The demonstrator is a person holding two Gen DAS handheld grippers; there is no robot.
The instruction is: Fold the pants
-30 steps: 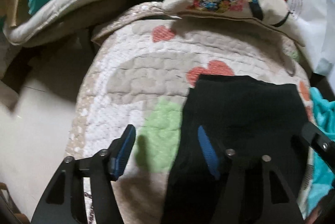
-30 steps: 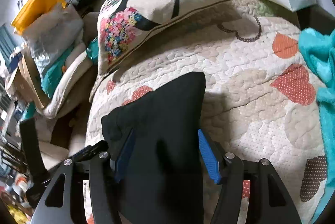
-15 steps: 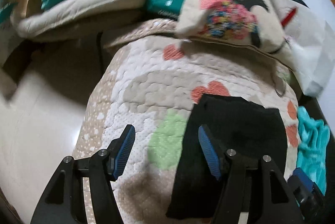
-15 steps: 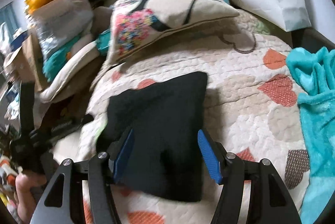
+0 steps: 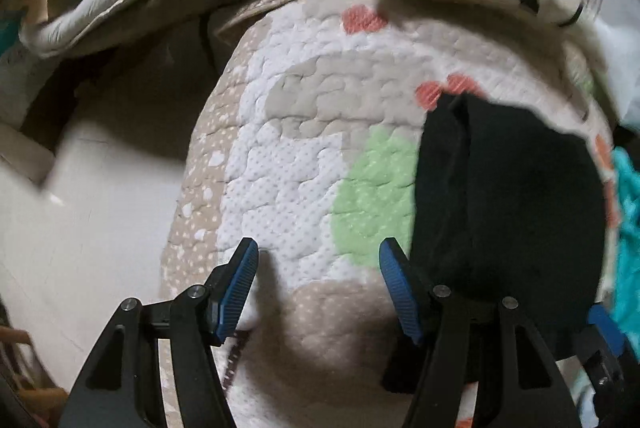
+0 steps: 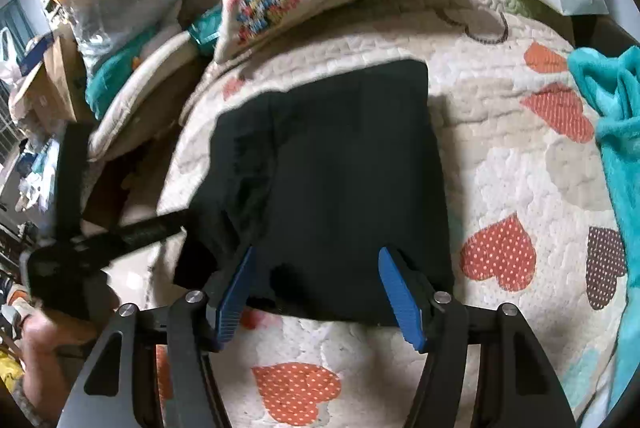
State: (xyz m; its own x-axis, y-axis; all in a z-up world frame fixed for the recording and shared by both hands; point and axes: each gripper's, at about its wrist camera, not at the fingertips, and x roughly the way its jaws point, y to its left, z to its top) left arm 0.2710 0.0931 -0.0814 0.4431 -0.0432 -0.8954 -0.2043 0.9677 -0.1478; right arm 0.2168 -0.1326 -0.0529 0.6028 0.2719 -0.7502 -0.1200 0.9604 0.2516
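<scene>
right wrist view: black pants (image 6: 336,184) lie folded square on the heart quilt (image 6: 516,196). right gripper (image 6: 316,292) hovers at their near edge, left gripper (image 5: 318,288) beside their left edge, both released, empty. judgement: square stray left flap, press flat.

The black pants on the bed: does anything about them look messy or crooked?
Mostly tidy. The black pants lie folded in a near-square on the quilt, with a straight right edge. The left side is less neat: layers bunch and jut out unevenly near the quilt's edge. Neither the right gripper nor the left gripper holds anything.
</scene>
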